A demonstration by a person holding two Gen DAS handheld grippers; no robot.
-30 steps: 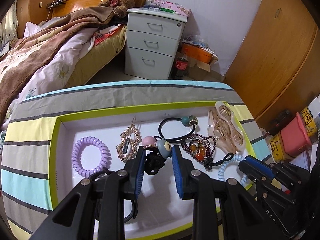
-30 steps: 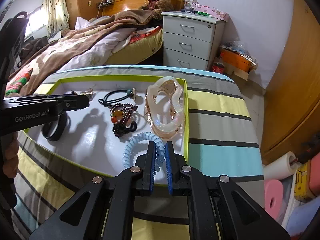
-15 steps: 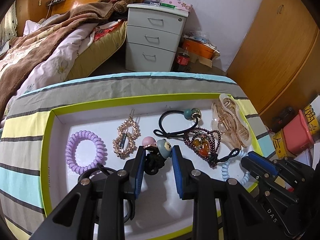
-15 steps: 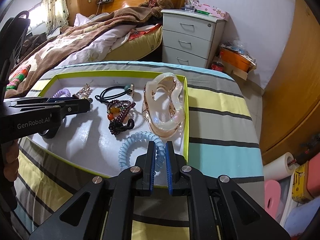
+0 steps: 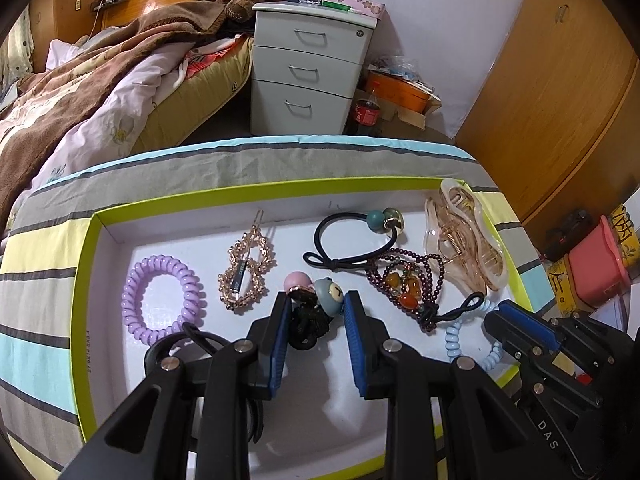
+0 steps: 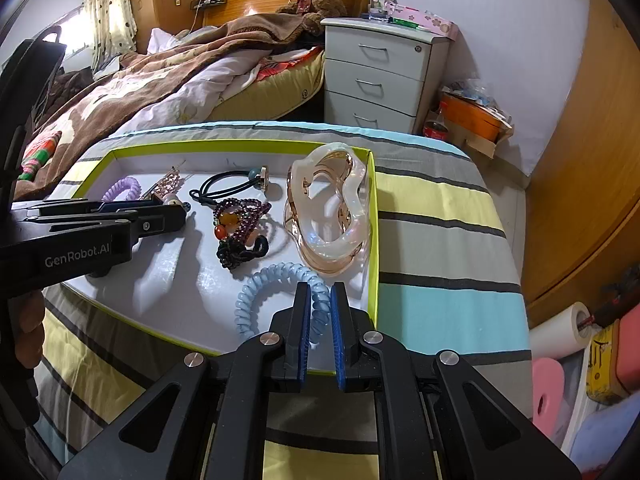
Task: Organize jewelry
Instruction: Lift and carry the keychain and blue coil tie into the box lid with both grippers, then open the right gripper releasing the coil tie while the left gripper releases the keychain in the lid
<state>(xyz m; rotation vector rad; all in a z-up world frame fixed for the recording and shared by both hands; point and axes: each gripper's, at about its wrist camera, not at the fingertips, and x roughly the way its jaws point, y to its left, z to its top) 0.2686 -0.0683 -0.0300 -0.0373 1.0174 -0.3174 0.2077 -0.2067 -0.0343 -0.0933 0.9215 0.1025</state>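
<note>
Striped bedding carries a green-rimmed tray [image 5: 86, 276] of hair accessories. Nearest, the left gripper [image 5: 314, 312] clamps a black charm hair tie [image 5: 310, 320]; at 3 o'clock the right gripper [image 6: 319, 304] pinches a blue coil tie [image 6: 276, 280], likely for sorting. Farther, at 10 o'clock, a purple coil [image 5: 164, 296] lies loose.

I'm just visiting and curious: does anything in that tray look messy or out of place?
Mostly tidy. The beaded purple bracelet lies tangled over the black hair tie and partly across the blue coil tie, which the right claw pinches.
</note>
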